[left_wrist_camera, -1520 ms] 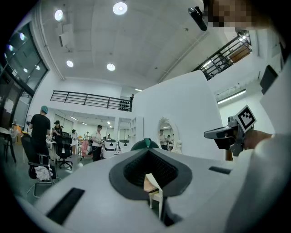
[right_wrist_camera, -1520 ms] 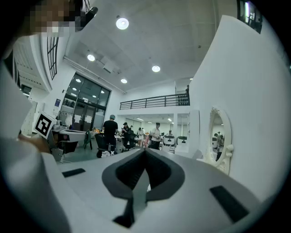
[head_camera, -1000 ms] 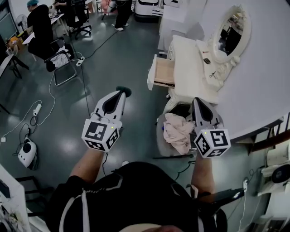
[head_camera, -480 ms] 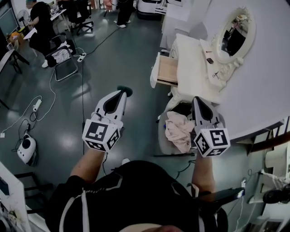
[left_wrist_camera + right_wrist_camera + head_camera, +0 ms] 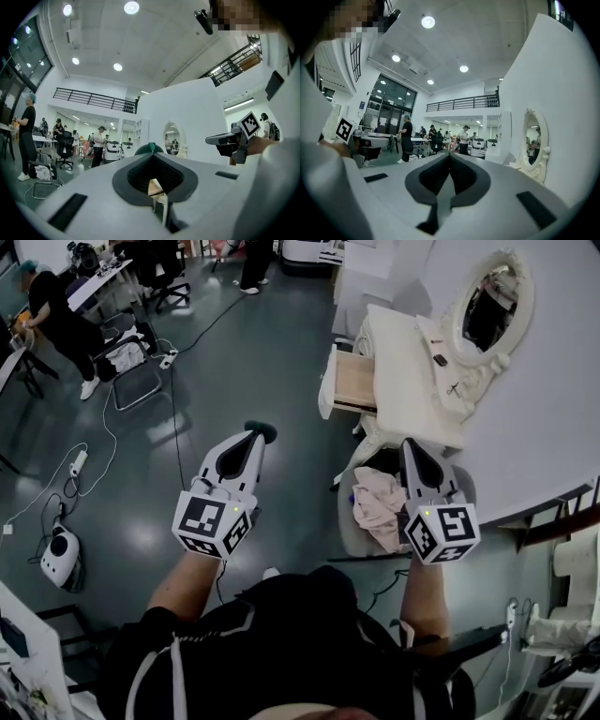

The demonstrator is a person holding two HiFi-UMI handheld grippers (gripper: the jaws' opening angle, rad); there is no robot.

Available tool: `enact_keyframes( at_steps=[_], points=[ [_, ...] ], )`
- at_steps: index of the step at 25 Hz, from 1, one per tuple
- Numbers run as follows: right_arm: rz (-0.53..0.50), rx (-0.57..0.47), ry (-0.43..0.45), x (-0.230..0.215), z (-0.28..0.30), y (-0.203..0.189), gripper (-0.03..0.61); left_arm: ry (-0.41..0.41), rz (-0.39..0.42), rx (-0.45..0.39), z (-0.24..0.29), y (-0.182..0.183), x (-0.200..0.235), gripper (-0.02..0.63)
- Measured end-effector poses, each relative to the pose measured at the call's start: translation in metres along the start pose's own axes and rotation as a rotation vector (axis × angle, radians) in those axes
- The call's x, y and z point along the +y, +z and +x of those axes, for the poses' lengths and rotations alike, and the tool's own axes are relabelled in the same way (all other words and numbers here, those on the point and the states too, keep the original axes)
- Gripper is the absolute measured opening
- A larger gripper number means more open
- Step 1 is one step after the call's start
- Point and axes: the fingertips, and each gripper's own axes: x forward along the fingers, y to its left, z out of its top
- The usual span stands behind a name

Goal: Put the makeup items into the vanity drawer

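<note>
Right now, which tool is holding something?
The left tool, shut on a dark green item at its tip. The right tool is shut too, but with nothing between its jaws.

Dark grey glossy floor [image 5: 262, 362] fills most of the head view, crossed by loose cables [image 5: 173, 418] with a power strip [image 5: 77, 465] at left. White curved wall [image 5: 553, 427] along the right edge; white vanity [image 5: 403, 381] against it, with an oval mirror [image 5: 487, 310] in a carved frame at upper right. Desk [image 5: 98, 282] and black office chair [image 5: 173, 282] at upper left, metal-framed chair [image 5: 131, 371] just below. White ceiling [image 5: 487, 37] with round recessed lights [image 5: 131, 7]. Mezzanine railing [image 5: 91, 99] at middle left of the left gripper view. Tall dark-framed windows [image 5: 391, 105] at left of the right gripper view.
</note>
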Motion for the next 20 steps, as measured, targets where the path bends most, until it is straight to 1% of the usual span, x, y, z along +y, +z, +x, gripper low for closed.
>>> enact_keyframes(
  at_steps=[7, 12, 16, 20],
  points=[
    [0.003, 0.007, -0.013, -0.008, 0.011, -0.008, 0.005, -0.025, -0.002, -0.009, 0.009, -0.007, -0.003, 0.003],
    [0.028, -0.012, 0.009, -0.018, 0.042, -0.01, 0.005, -0.029, 0.015, 0.011, 0.03, -0.013, 0.001, 0.003],
    [0.043, -0.024, 0.038, -0.032, 0.073, -0.013, 0.005, -0.015, 0.031, 0.02, 0.055, -0.015, 0.009, 0.003],
    [0.045, -0.047, 0.056, -0.056, 0.104, -0.008, 0.005, 0.001, 0.049, 0.022, 0.091, -0.013, 0.019, 0.003]
  ],
)
